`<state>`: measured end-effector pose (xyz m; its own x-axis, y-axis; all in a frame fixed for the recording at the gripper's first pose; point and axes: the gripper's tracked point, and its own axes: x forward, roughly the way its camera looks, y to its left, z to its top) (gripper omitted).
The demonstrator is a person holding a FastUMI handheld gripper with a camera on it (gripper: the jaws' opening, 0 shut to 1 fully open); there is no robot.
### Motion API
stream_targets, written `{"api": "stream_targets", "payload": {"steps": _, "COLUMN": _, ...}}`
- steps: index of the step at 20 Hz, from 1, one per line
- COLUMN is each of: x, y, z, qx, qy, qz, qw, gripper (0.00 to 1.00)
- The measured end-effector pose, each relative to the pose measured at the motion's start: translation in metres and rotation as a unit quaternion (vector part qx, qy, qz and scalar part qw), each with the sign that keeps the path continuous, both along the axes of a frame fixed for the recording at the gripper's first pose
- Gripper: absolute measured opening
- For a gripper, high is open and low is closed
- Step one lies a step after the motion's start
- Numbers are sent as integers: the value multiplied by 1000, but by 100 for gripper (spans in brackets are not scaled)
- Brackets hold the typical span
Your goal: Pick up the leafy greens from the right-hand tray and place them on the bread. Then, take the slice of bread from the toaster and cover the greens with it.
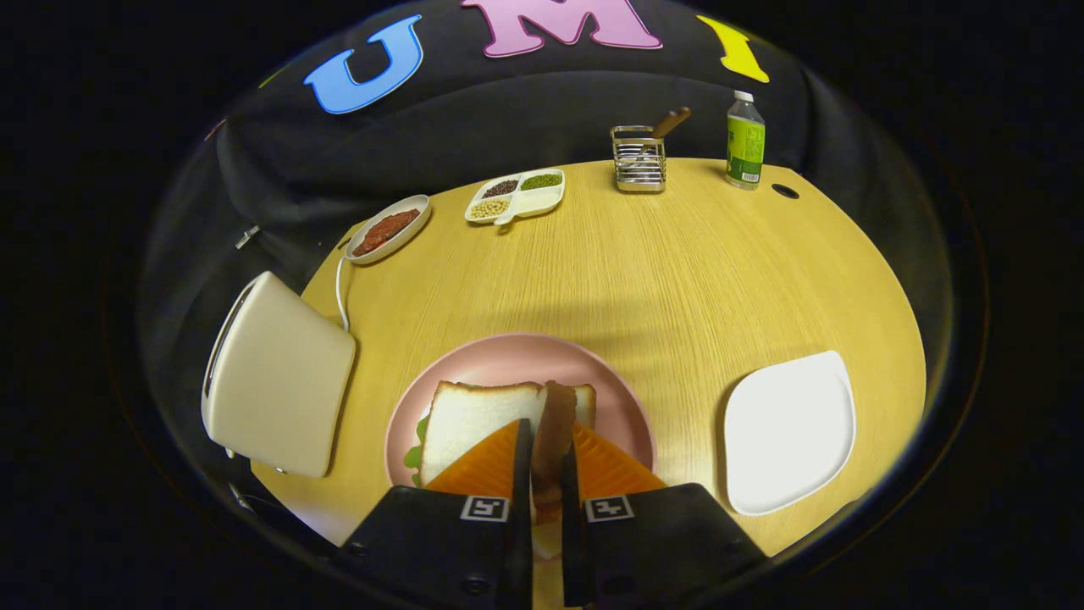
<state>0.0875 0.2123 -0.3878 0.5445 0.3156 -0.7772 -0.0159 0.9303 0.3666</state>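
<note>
Tool (546,462) fingers nearly pressed together, pinching edge-on bread slice (555,432) above pink plate (508,360). Lower bread (474,424) lies on plate, leafy greens (415,449) peeking out at its left (mostly hidden). Toaster (279,373) left on worktop (677,271); white tray (788,432) right.

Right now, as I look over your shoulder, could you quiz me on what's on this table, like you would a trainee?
1. True or false: the white tray right of the pink plate holds leafy greens.
2. What do the gripper fingers pinch? A) the water bottle B) a brown slice of bread, held on edge C) the toaster
3. Fill in: green leaves peek out from under the white ____ on the pink plate.

Key: 1 false, nothing lies on it; 2 B; 3 bread slice.
</note>
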Motion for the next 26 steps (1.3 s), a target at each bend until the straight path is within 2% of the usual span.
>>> {"api": "stream_targets", "payload": {"steps": 6, "x": 2, "y": -15, "z": -4, "qx": -61, "qy": -17, "qz": 11, "qw": 998, "gripper": 52}}
{"api": "stream_targets", "payload": {"steps": 7, "x": 0, "y": -17, "z": -7, "qx": -71, "qy": -19, "qz": 16, "qw": 997, "gripper": 62}}
{"api": "stream_targets", "payload": {"steps": 10, "x": 1, "y": -23, "z": -3, "qx": -79, "qy": -32, "qz": 22, "qw": 996, "gripper": 72}}
{"api": "stream_targets", "payload": {"steps": 11, "x": 3, "y": -24, "z": 2, "qx": -75, "qy": -40, "qz": 21, "qw": 996, "gripper": 81}}
{"api": "stream_targets", "payload": {"steps": 13, "x": 4, "y": -29, "z": 10, "qx": -73, "qy": -55, "qz": 23, "qw": 996, "gripper": 89}}
{"api": "stream_targets", "payload": {"steps": 16, "x": 9, "y": -44, "z": 35, "qx": -75, "qy": -98, "qz": 14, "qw": 992, "gripper": 93}}
{"api": "stream_targets", "payload": {"steps": 17, "x": 10, "y": -51, "z": 47, "qx": -77, "qy": -117, "qz": 10, "qw": 990, "gripper": 100}}
{"api": "stream_targets", "payload": {"steps": 21, "x": 9, "y": -73, "z": 110, "qx": -76, "qy": -190, "qz": -2, "qw": 979, "gripper": 100}}
{"api": "stream_targets", "payload": {"steps": 23, "x": 7, "y": -90, "z": 152, "qx": -82, "qy": -242, "qz": -9, "qw": 967, "gripper": 100}}
{"api": "stream_targets", "payload": {"steps": 26, "x": -3, "y": -112, "z": 218, "qx": -102, "qy": -326, "qz": -12, "qw": 940, "gripper": 99}}
